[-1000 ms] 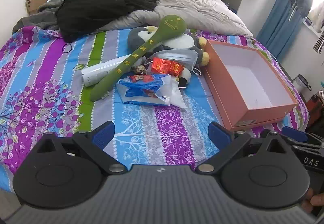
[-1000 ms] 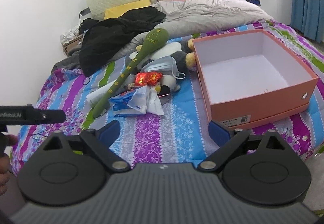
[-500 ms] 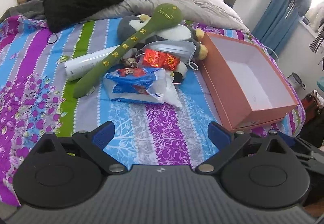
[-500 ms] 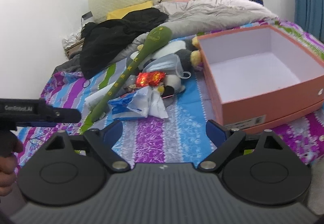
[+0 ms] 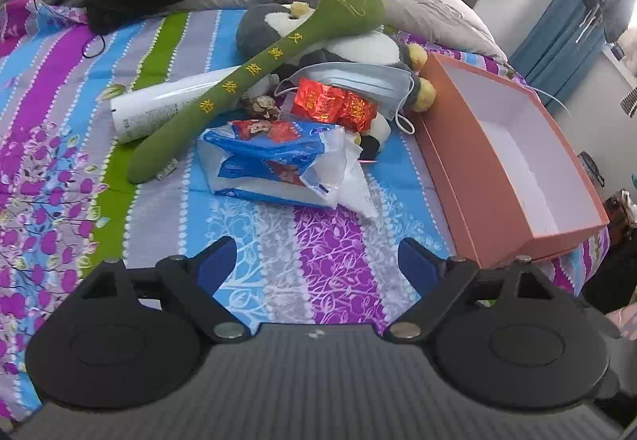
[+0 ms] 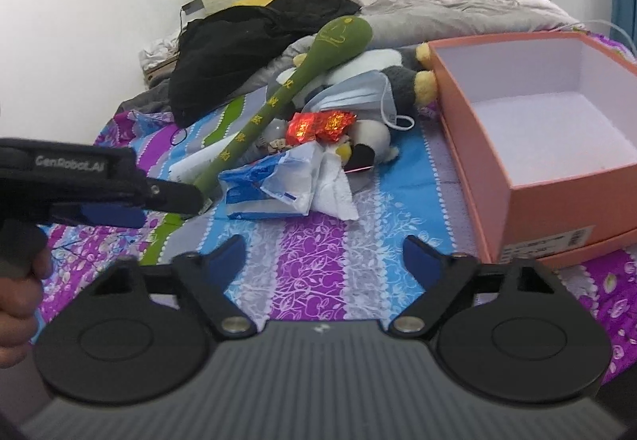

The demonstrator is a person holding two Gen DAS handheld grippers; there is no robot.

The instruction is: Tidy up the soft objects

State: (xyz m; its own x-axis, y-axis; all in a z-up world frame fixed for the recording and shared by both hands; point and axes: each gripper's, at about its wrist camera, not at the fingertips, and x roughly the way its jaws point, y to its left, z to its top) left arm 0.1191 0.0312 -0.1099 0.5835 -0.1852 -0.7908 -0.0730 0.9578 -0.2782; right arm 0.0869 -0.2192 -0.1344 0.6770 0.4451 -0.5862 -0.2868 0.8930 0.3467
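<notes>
On the bed (image 5: pixel 119 89) a pile of soft things lies left of the empty orange box (image 5: pixel 513 177), just beside it: a long green plush stick (image 5: pixel 254 77) across a grey-and-white stuffed toy (image 5: pixel 366 49), a face mask (image 5: pixel 358 79), a red packet (image 5: pixel 334 109) and a blue tissue pack (image 5: pixel 274 165). The left gripper (image 5: pixel 314 264) and right gripper (image 6: pixel 324 259) hang over bare bedspread near the pile, jaws closing with nothing between them.

White wall (image 6: pixel 99 2) (blue curtains (image 5: pixel 565 26))
</notes>
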